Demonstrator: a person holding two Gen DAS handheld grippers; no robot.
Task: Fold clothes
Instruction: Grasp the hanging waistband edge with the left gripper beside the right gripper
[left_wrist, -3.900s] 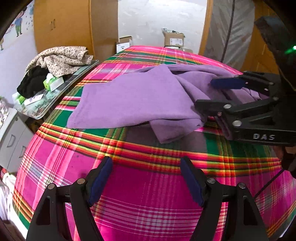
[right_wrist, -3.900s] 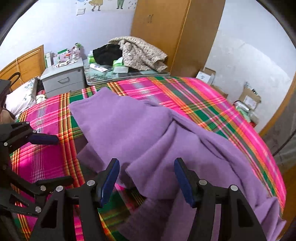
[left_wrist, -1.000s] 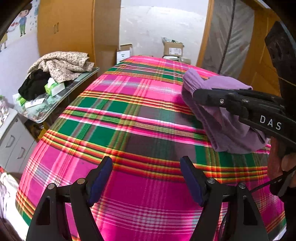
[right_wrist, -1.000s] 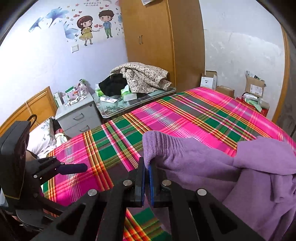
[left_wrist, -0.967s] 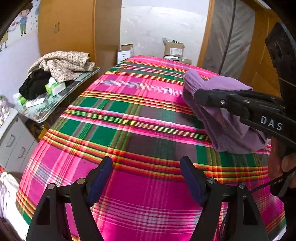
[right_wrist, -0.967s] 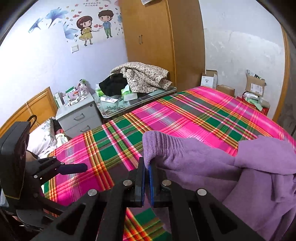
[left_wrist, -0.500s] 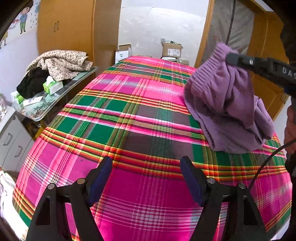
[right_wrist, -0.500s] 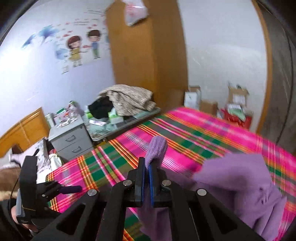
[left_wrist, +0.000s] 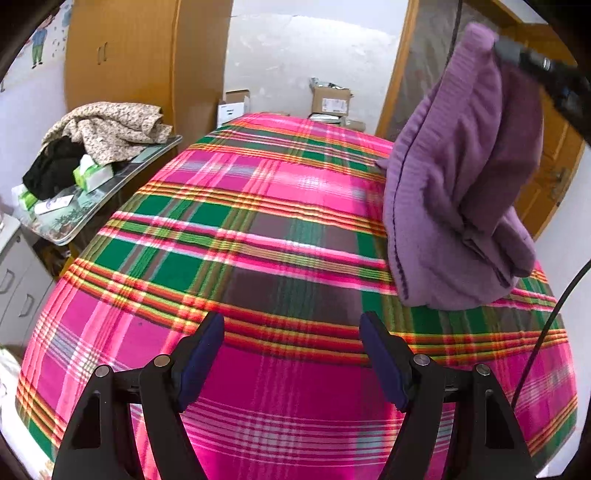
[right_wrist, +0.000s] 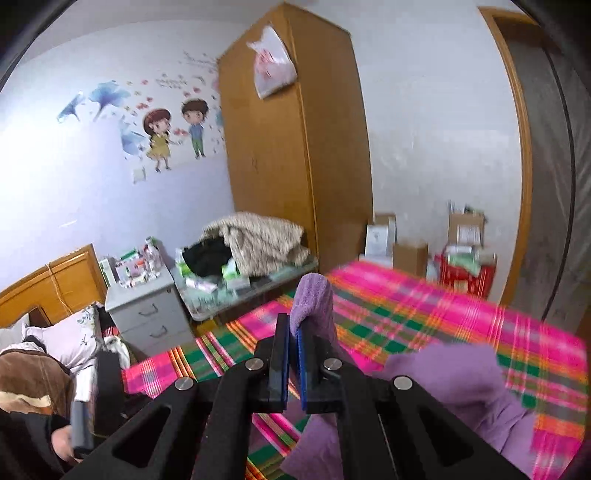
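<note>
Hanging bunched | purple sweater (left_wrist: 458, 192) | ribbed edge pinched | right tool (right_wrist: 291, 354)

This is a bedroom in a home. A bed under a pink, green and orange plaid cover (left_wrist: 258, 229) fills the space just beyond the left gripper's fingers. Past the right gripper's fingertips and to their left stands a grey bedside cabinet (right_wrist: 146, 314) with drawers, crowded with small bottles and boxes, beside a wooden headboard (right_wrist: 55, 284) and a floral pillow (right_wrist: 70, 343). A low glass-topped table (left_wrist: 110, 181) carries heaped clothes (left_wrist: 110, 129) and tissue packs. Beyond it rises a tall wooden wardrobe (right_wrist: 295, 147). Cartoon wall stickers (right_wrist: 173, 133) of two children decorate the wall, and cardboard boxes (left_wrist: 330, 99) sit near a wooden door frame.
</note>
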